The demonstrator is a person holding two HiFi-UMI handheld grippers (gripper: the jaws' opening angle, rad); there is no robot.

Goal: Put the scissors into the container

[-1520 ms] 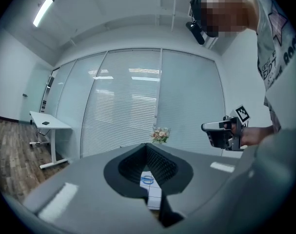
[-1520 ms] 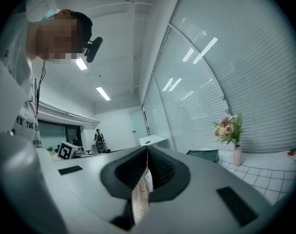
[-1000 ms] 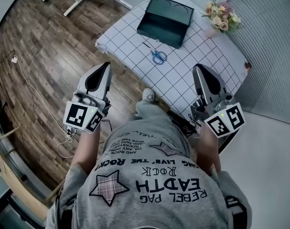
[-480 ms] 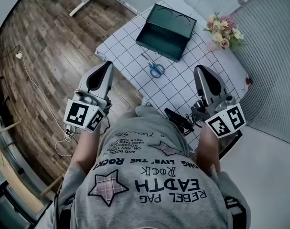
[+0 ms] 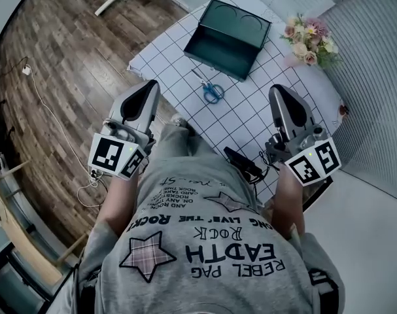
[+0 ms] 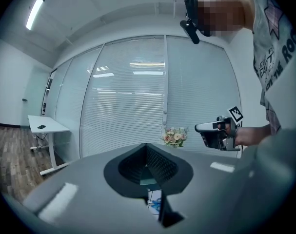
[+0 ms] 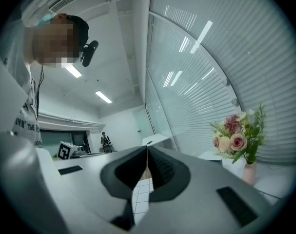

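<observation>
The approach is the step in hand, as I judge it: nothing is picked up yet. Nearest, the left gripper (image 5: 148, 87) hangs at the near edge of the checked tablecloth (image 5: 250, 120) and the right gripper (image 5: 280, 91) over it. Each has its jaws pressed together with nothing between them (both gripper views show the tips meeting). Beyond them the scissors (image 5: 212, 91) lie flat on the cloth, blue handles toward the person. They lie just short of the open dark green container (image 5: 227, 39), not touching it. Flowers (image 5: 307, 34) stand farther right. Next, one gripper must open, come down over the scissors and close on them.
</observation>
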